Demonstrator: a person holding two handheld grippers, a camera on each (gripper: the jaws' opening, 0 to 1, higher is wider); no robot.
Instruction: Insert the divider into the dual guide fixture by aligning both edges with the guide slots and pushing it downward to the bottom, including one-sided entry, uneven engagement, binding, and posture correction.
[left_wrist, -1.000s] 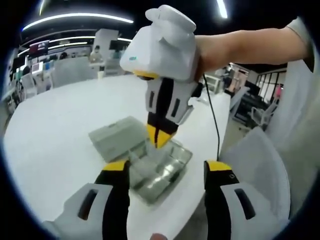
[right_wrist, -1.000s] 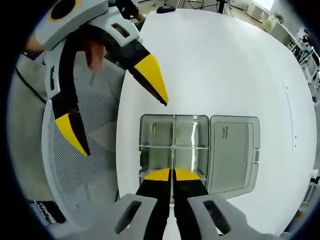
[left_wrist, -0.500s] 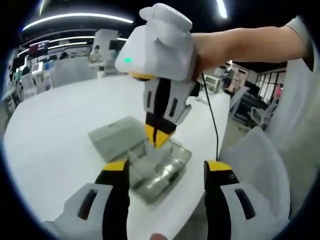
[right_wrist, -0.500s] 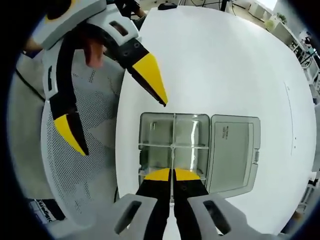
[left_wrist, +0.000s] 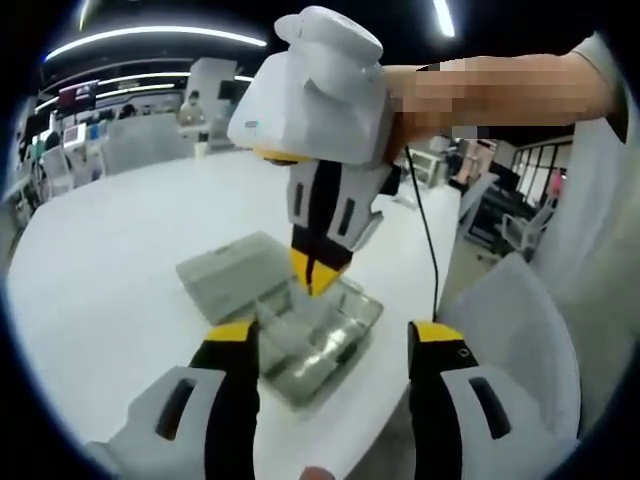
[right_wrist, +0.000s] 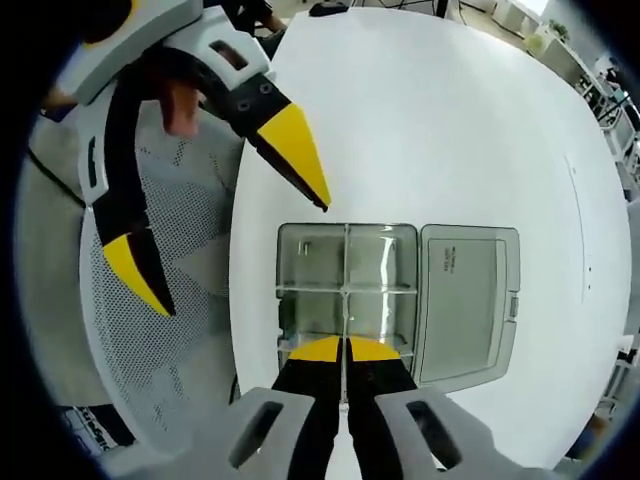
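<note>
A clear plastic compartment box (right_wrist: 290, 300) lies on the white table with its lid (right_wrist: 465, 300) folded open to the right. My right gripper (right_wrist: 345, 349) is shut on a thin clear divider (right_wrist: 346, 262). I see the divider edge-on, running along the box's middle line and crossing a fixed partition. In the left gripper view the right gripper (left_wrist: 315, 280) points straight down into the box (left_wrist: 340, 335), next to the lid (left_wrist: 232, 265). My left gripper (left_wrist: 335, 335) is open and holds nothing, hovering short of the box. It also hangs open in the right gripper view (right_wrist: 247, 260), left of the box.
The round white table (right_wrist: 450, 130) spreads wide beyond the box. A white mesh chair (right_wrist: 170, 340) stands against the table's near edge, its back (left_wrist: 510, 330) to the right. A black cable (left_wrist: 428, 240) hangs from the right gripper. Desks and chairs stand far behind.
Hardly anything differs. The right gripper view has shifted a little, so the box and the left gripper sit slightly higher in it. Both grips are the same.
</note>
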